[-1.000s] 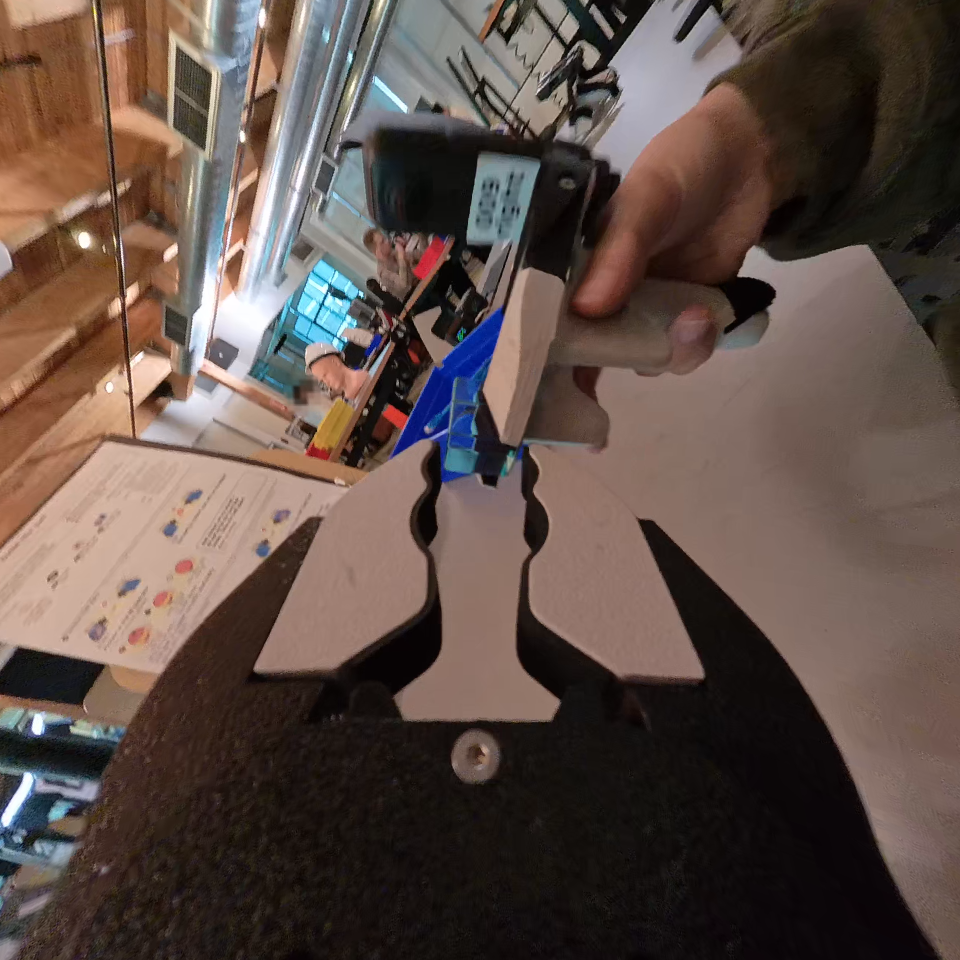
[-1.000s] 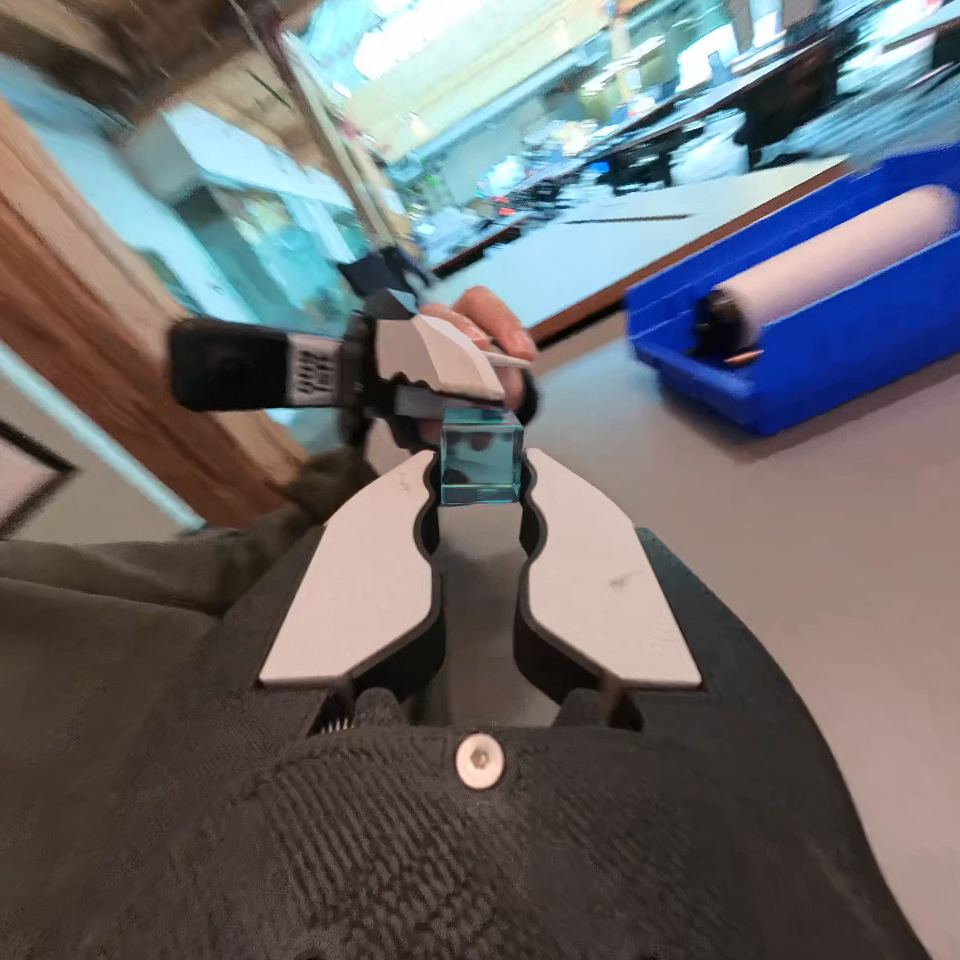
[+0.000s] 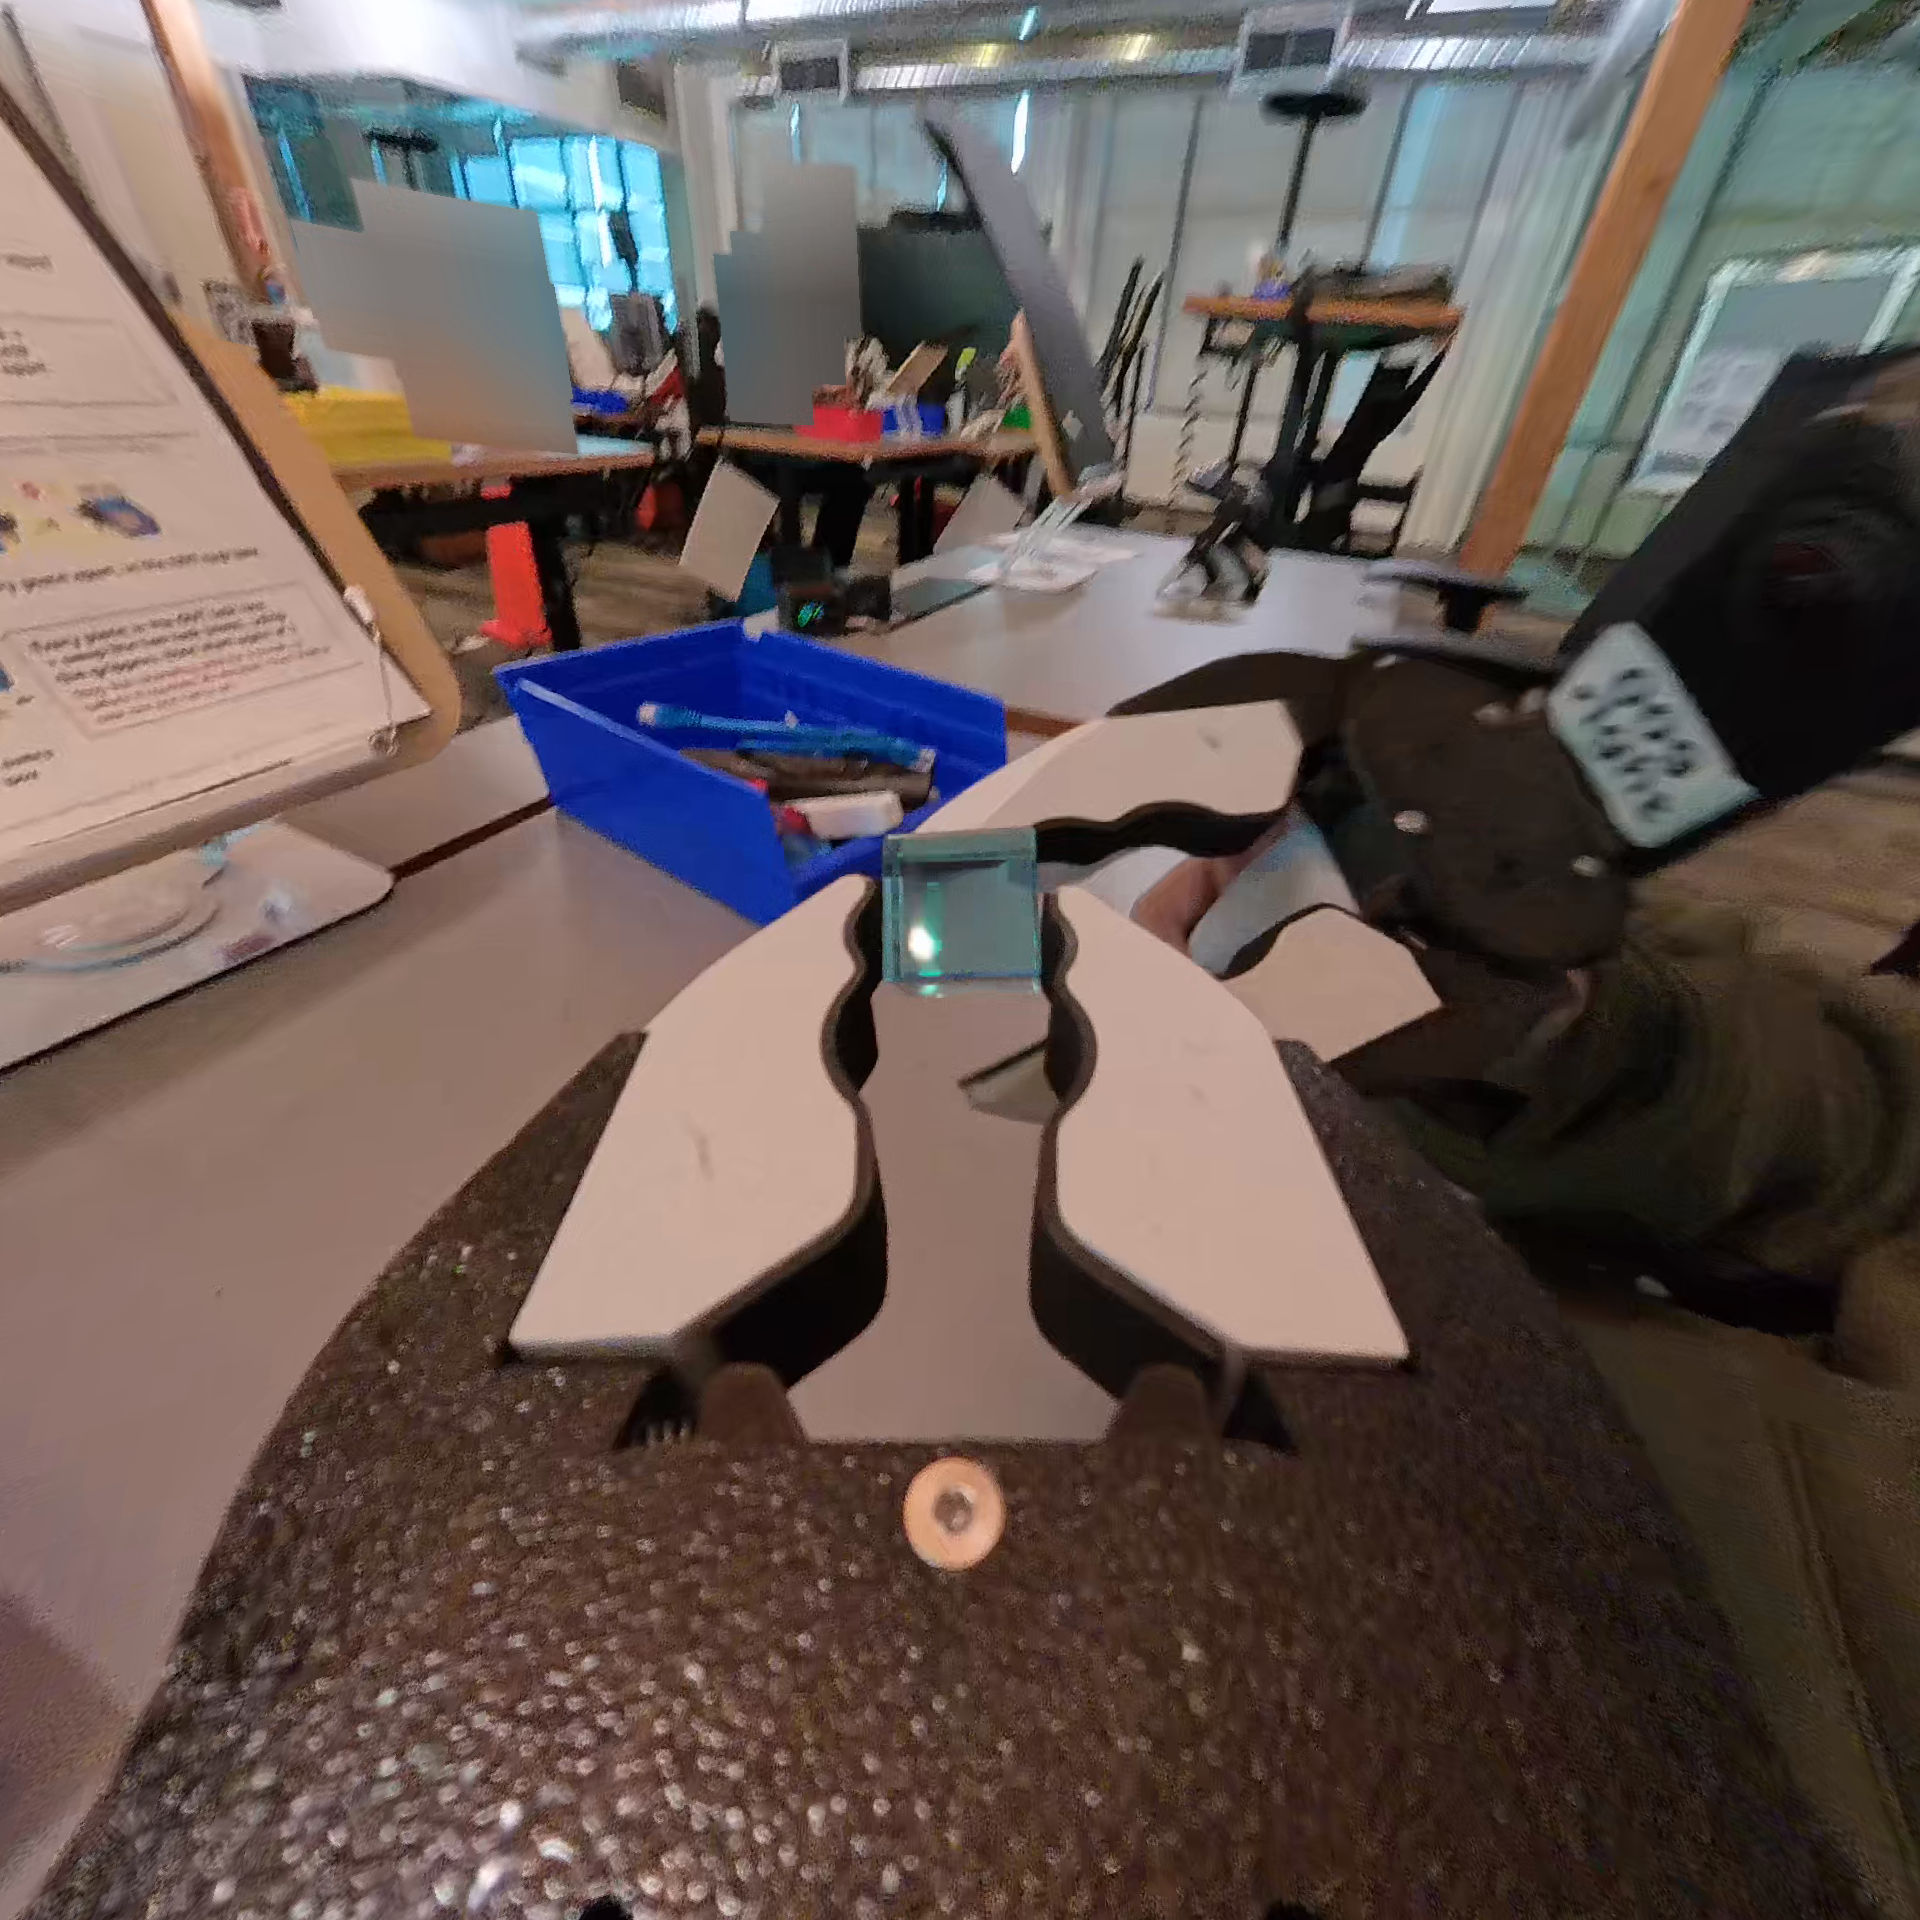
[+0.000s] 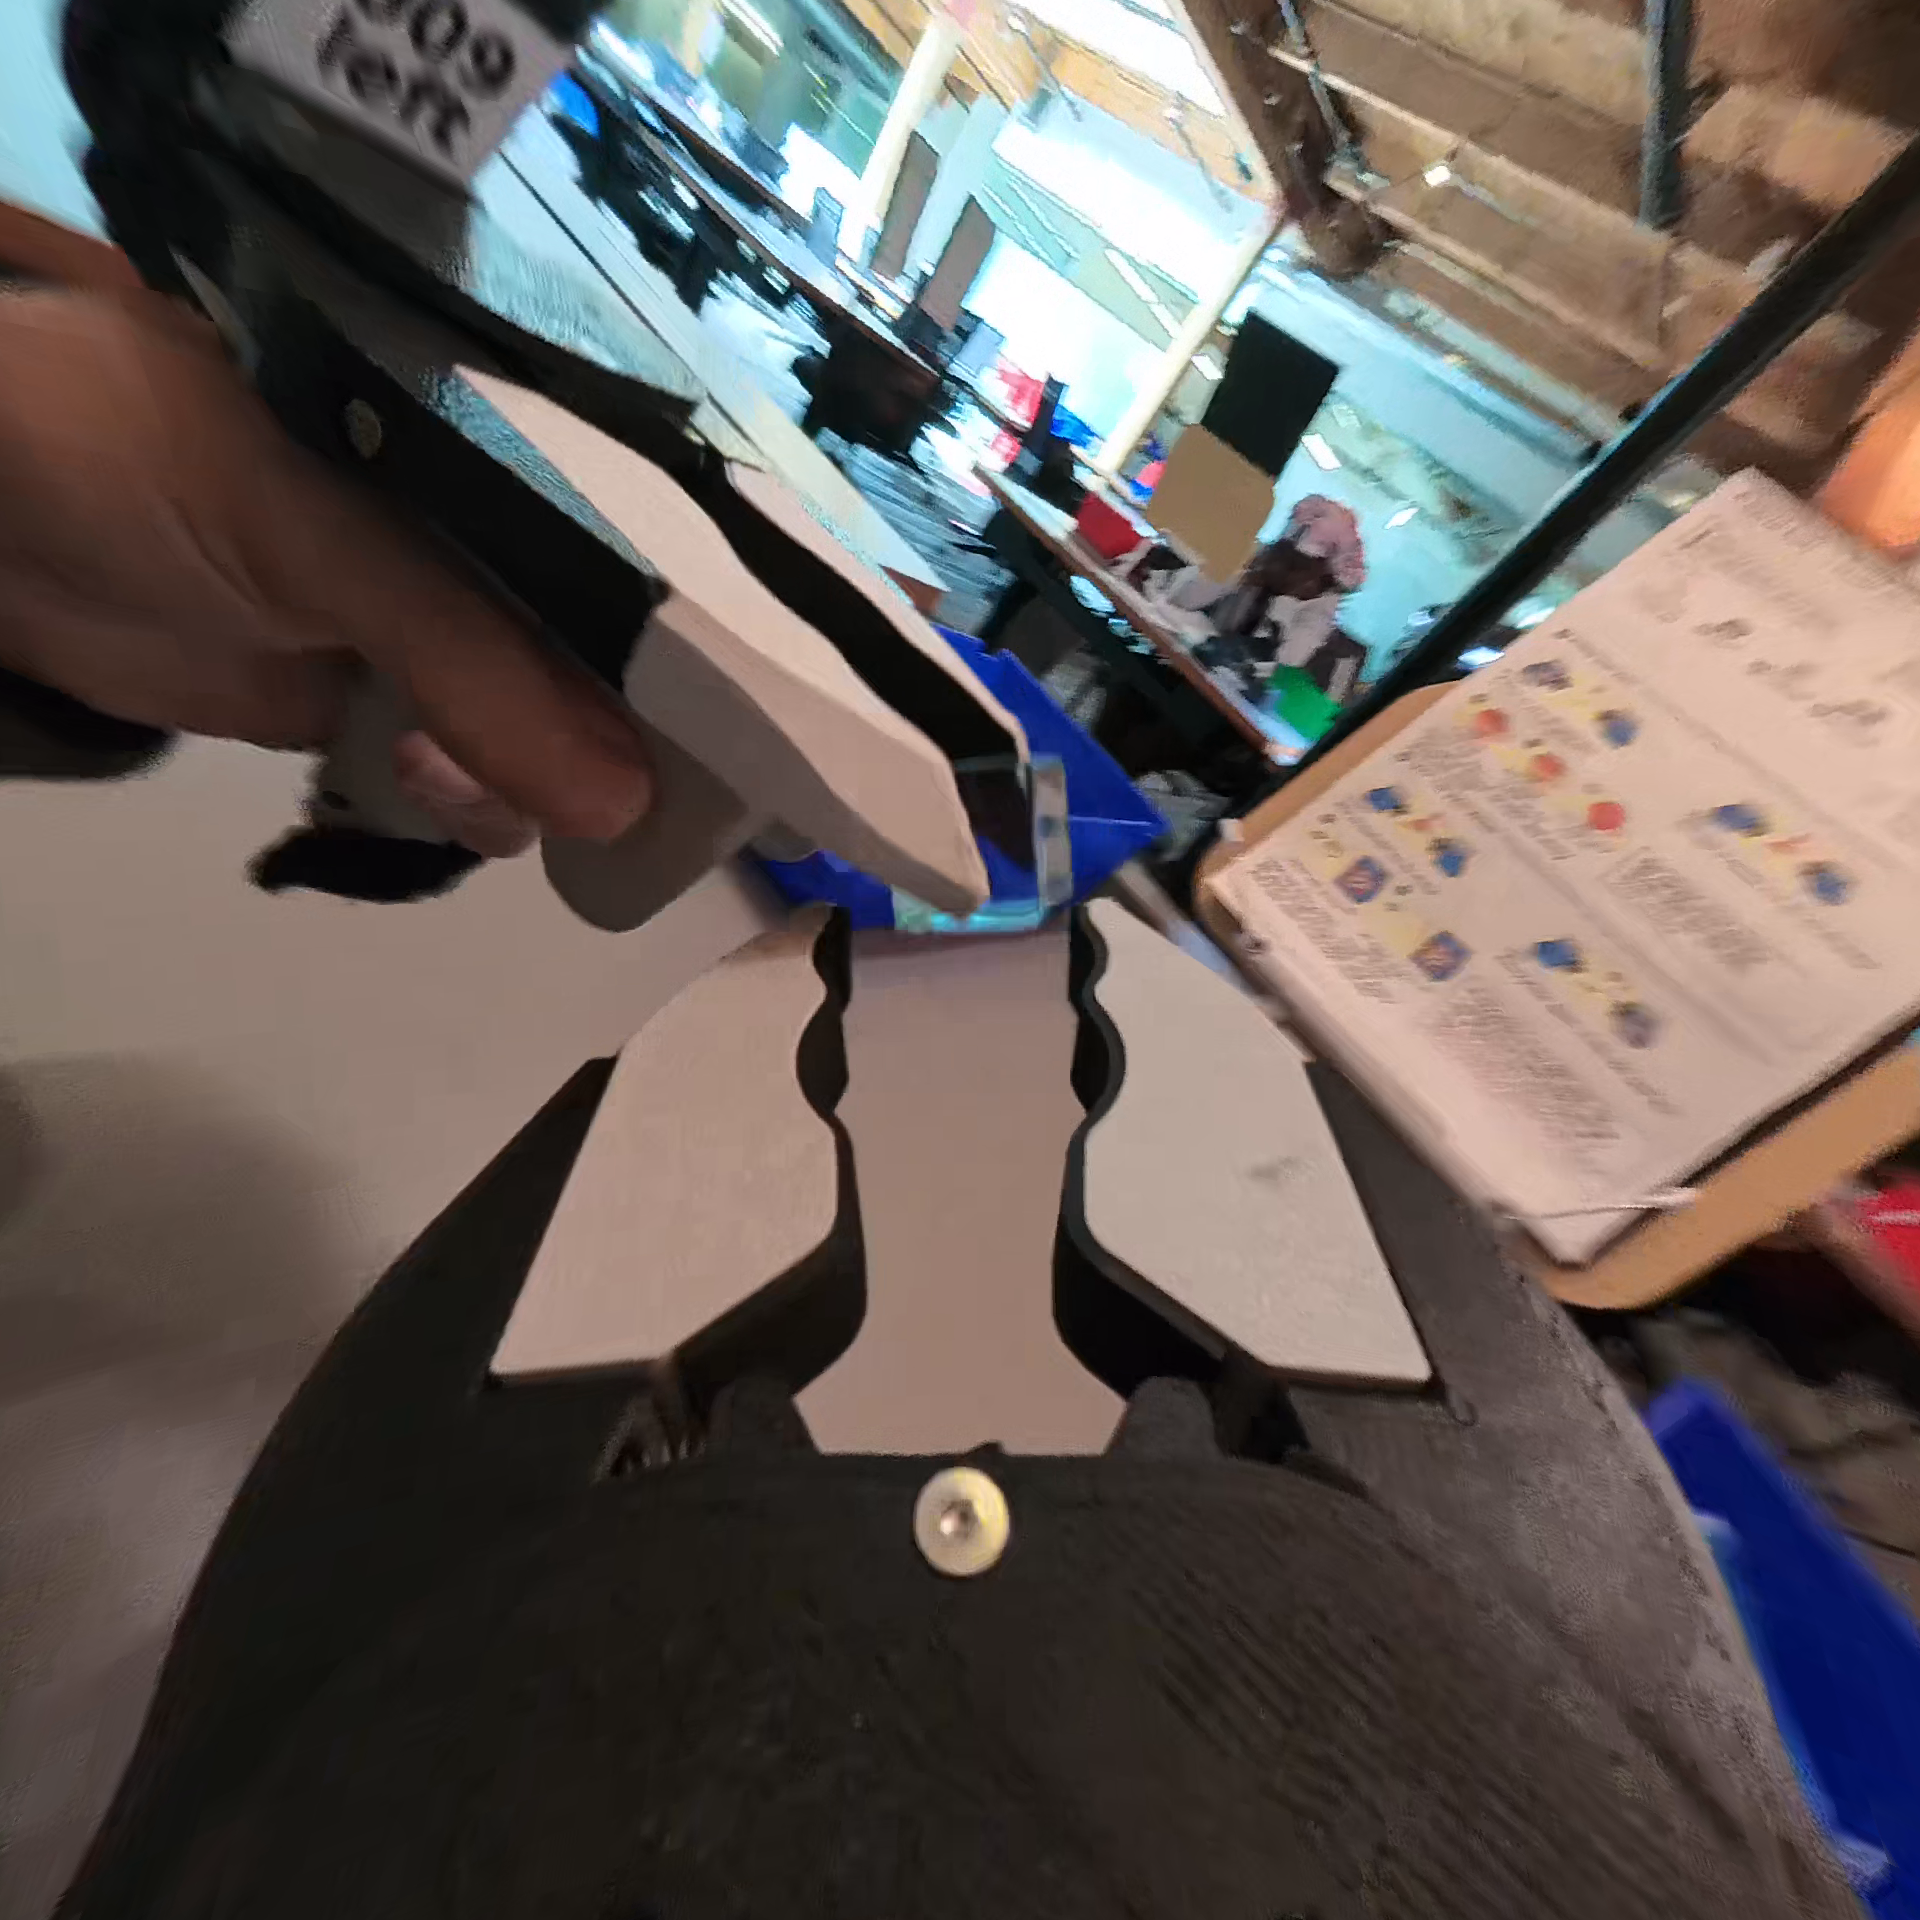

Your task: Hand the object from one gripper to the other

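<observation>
1. Glass cube (image 3: pixel 958 906), clear with a teal tint, sits pinched between the tips of the left gripper (image 3: pixel 956 914), held up above the grey counter (image 3: pixel 343 1049).
2. Left gripper's two white fingers (image 3: pixel 717 1132) press on the cube's left and right faces; it is clamped on the cube.
3. Right gripper (image 3: pixel 1132 842) comes in from the right in the left wrist view, lying sideways, its upper finger tip just behind the cube's top edge.
4. Over on the right wrist view, the right gripper (image 4: pixel 956 920) has its fingers spread with a clear gap between them, and nothing is caught there; the cube (image 4: pixel 1013 842) sits just beyond its tips.
5. Same view, the left gripper (image 4: pixel 977 831) reaches in from the upper left, a hand (image 4: pixel 312 644) wrapped around its handle, and the cube shows at its tip, edge-on and partly hidden by the near finger.
6. Whether the right gripper's fingers touch the cube at all, I cannot tell; motion blur smears that spot.
7. Blue bin (image 3: pixel 665 769) stands on the counter behind the cube, holding blue and dark tools and a white piece.
8. Printed sheet (image 3: pixel 156 582) on a tilted board stands at the left of the counter; it shows on the right in the other view (image 4: pixel 1579 831).
9. Olive sleeve (image 3: pixel 1704 1101) fills the right edge of the left wrist view.
</observation>
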`<state>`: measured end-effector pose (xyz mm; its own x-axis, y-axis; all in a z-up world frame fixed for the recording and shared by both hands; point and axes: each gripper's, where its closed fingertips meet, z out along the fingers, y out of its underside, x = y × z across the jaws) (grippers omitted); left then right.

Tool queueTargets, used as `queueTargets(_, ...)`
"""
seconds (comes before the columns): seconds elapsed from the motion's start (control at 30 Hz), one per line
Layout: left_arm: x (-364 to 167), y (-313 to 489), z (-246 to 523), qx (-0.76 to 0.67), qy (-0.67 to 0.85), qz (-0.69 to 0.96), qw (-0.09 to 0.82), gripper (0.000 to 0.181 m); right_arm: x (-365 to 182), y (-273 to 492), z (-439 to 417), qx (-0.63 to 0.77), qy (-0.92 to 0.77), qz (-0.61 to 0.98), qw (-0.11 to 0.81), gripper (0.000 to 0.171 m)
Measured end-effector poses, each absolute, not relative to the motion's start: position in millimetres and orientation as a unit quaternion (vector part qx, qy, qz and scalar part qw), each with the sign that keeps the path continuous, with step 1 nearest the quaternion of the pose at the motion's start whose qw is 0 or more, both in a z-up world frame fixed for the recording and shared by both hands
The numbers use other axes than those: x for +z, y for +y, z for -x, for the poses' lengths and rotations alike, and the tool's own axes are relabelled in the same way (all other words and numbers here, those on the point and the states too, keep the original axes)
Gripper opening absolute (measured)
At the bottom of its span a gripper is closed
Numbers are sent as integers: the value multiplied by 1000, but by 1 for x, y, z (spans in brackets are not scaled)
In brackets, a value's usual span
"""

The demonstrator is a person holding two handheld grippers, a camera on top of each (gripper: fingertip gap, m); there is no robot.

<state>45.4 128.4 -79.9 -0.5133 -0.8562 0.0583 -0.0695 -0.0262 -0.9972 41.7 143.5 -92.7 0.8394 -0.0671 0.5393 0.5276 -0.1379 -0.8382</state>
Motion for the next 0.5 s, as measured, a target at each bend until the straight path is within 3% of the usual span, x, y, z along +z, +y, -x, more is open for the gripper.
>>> queueTargets(0.17,-49,132,-21,-719,572,259,297,28,-88,141,-18,114,-67,713,689,67)
queueTargets(0.33,-40,117,16,-759,566,85,309,28,-58,122,21,515,-8,578,633,62)
queueTargets(0.5,-56,105,22,-712,607,18,353,28,-58,122,31,607,16,536,586,48)
